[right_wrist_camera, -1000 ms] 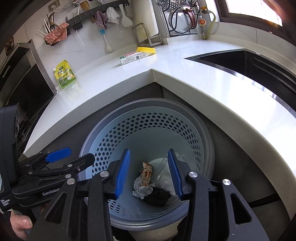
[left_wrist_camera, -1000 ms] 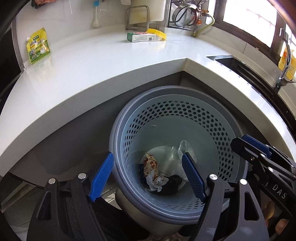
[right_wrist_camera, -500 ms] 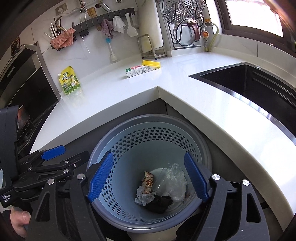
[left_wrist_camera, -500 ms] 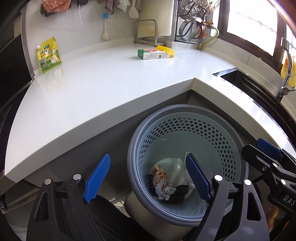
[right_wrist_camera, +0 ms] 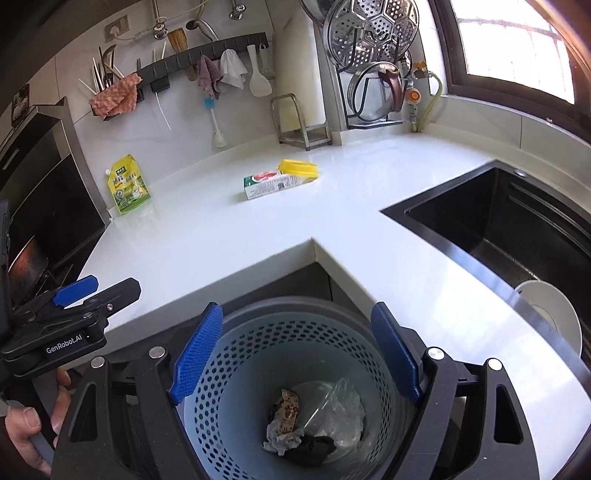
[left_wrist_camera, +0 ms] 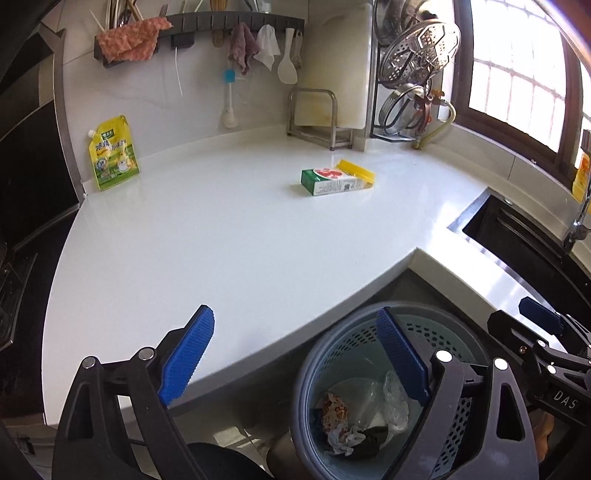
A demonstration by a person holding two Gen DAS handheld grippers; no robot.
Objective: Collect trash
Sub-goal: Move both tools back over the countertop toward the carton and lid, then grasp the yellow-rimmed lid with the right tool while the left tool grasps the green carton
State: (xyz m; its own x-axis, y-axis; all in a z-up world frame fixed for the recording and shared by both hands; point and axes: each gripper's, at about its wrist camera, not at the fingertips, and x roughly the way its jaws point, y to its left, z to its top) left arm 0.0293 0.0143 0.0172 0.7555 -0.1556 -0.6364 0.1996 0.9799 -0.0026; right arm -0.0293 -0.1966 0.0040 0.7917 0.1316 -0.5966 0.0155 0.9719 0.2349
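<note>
A grey-blue perforated trash basket (left_wrist_camera: 328,358) (right_wrist_camera: 236,354) stands on the floor below the counter corner. At its bottom lie a crumpled wrapper, clear plastic and a dark scrap (right_wrist_camera: 306,424). On the white countertop (left_wrist_camera: 240,240) rest a green-and-white carton (left_wrist_camera: 328,181) (right_wrist_camera: 267,183) with a yellow lid (left_wrist_camera: 357,172) beside it, and a yellow pouch (left_wrist_camera: 112,157) (right_wrist_camera: 128,183) leaning on the back wall. My left gripper (left_wrist_camera: 295,354) hangs above the counter edge, its jaws opening with nothing between them. My right gripper (right_wrist_camera: 295,354) is open over the basket, empty.
A black sink (right_wrist_camera: 517,229) with a white plate (right_wrist_camera: 550,317) lies to the right. A stove (right_wrist_camera: 33,258) sits at the left. A wall rail holds cloths and utensils (left_wrist_camera: 199,33); a rack with steamer and lids (right_wrist_camera: 373,55) stands in the corner. A hand (right_wrist_camera: 26,424) grips the left tool.
Both grippers rose from over the basket, and the countertop now fills more of each view. The right jaws went from narrow to wide. The left jaws spread a little further.
</note>
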